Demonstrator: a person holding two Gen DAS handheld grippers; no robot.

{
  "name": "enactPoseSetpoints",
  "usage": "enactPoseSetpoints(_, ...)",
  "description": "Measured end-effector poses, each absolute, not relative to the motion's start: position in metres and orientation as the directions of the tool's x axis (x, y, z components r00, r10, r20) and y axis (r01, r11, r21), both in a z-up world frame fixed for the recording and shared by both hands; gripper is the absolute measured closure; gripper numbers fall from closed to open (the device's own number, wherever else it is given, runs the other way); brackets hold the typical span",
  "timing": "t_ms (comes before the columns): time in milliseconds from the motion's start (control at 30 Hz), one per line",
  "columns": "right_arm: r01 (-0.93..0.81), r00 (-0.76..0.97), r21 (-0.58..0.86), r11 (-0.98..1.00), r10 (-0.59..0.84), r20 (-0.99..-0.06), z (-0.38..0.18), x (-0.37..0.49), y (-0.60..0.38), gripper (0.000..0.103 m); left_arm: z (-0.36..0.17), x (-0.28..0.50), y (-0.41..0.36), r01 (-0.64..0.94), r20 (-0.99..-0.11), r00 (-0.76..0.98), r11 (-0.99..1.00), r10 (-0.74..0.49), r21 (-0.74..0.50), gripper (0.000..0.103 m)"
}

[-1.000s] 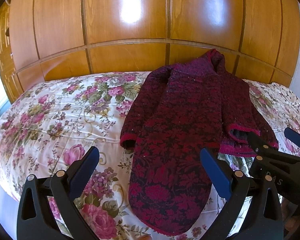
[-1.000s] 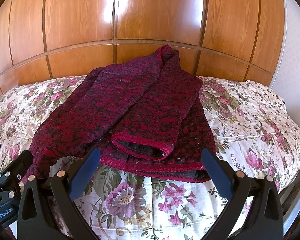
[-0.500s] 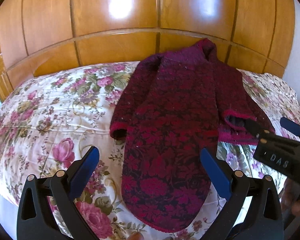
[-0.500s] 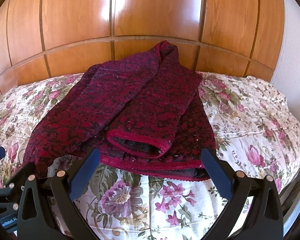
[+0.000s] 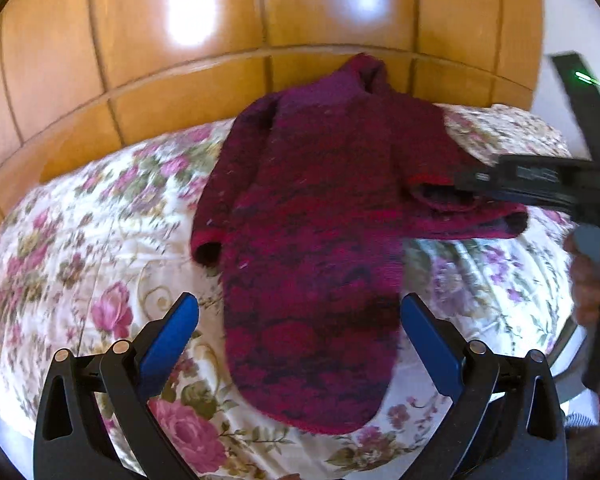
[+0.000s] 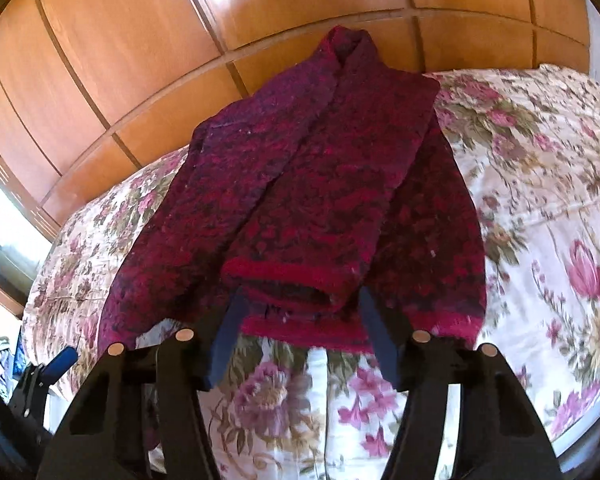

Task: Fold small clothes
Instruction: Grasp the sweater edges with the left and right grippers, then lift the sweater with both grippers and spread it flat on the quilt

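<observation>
Right tongs (image 6: 300,320) moved in since earlier frame, jaws closing around folded sleeve cuff (image 6: 288,276) of maroon sweater (image 5: 312,216) on floral bed (image 5: 80,240). Left tongs (image 5: 300,320) wide, empty. Wooden headboard (image 5: 140,40) behind.

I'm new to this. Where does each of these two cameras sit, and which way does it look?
Left wrist view: rides the left tongs, looking down along open blue fingers at the dark red patterned knitted sweater; the right tongs and a hand show at right.
Right wrist view: rides the right tongs, jaws closing around the sweater's cuff.
Both share the sweater, floral bedspread and wooden headboard.
</observation>
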State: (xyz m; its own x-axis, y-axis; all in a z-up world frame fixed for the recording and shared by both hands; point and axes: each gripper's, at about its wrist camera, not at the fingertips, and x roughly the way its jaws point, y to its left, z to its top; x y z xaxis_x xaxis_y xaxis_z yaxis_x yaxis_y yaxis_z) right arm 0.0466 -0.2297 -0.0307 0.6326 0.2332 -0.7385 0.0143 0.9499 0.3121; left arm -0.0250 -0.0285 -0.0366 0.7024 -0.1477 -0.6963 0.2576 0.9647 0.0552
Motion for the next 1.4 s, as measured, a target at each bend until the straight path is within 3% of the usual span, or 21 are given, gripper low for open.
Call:
enactPoseSetpoints(100,0.057,0.618,0.288,0.956,0.193,-0.762,-0.036,0.06,-0.231,0.044,-0.035,-0.026,-0.043,0.305,-0.684,0.709,0.949,-0.171,0.08,0.003)
enactPoseSetpoints(200,0.095,0.593,0.32,0.943,0.204,-0.779,-0.046,0.073,-0.24,0.042,-0.047,-0.017,-0.057,0.317,-0.702,0.702,0.935,-0.119,0.159,0.005)
enactPoseSetpoints(300,0.085,0.565,0.312,0.946,0.212,-0.797,-0.056,0.081,-0.241,0.052,-0.059,-0.001,-0.052,0.299,-0.751,0.652,0.946,-0.105,0.128,0.054)
enactPoseSetpoints(333,0.068,0.566,0.303,0.951,0.213,-0.796,-0.055,0.081,-0.239,0.062,-0.06,0.003,-0.047,0.295,-0.761,0.637,0.951,-0.126,0.09,0.072)
enactPoseSetpoints(367,0.054,0.57,0.294,0.954,0.212,-0.794,-0.055,0.08,-0.239,0.074,-0.056,0.007,-0.037,0.279,-0.761,0.631,0.96,-0.155,0.036,0.078)
enactPoseSetpoints(433,0.02,0.581,0.279,0.96,0.216,-0.785,-0.05,0.08,-0.239,0.086,-0.045,0.012,-0.017,0.263,-0.746,0.628,0.963,-0.222,-0.066,0.083)
enactPoseSetpoints(633,0.008,0.655,0.246,0.969,0.181,-0.734,-0.017,0.074,-0.269,0.092,-0.001,0.042,0.041,0.179,-0.665,0.694,0.961,-0.277,-0.213,0.085)
enactPoseSetpoints(733,0.055,0.716,0.178,0.983,0.085,-0.693,0.008,0.079,-0.299,0.092,0.018,0.076,0.075,0.111,-0.634,0.729,0.958,-0.259,-0.264,0.085)
enactPoseSetpoints(833,0.135,0.75,0.089,0.987,-0.043,-0.66,0.028,0.093,-0.335,0.092,0.036,0.117,0.105,0.037,-0.621,0.762,0.97,-0.182,-0.24,0.085)
enactPoseSetpoints(1033,0.364,0.691,0.013,0.931,-0.261,-0.675,0.029,0.147,-0.423,0.093,0.035,0.208,0.17,-0.167,-0.678,0.733,0.952,-0.054,-0.257,0.086)
enactPoseSetpoints(1233,0.537,0.555,-0.009,0.843,-0.362,-0.749,-0.003,0.191,-0.49,0.093,0.003,0.283,0.213,-0.364,-0.781,0.613,0.92,0.12,-0.145,0.086)
enactPoseSetpoints(1367,0.579,0.492,0.016,0.815,-0.333,-0.804,-0.027,0.204,-0.516,0.088,-0.021,0.305,0.236,-0.481,-0.829,0.527,0.87,0.189,-0.107,0.072)
enactPoseSetpoints(1400,0.579,0.488,0.014,0.815,-0.333,-0.807,-0.029,0.202,-0.517,0.082,-0.024,0.304,0.24,-0.503,-0.829,0.521,0.858,0.203,-0.106,0.057)
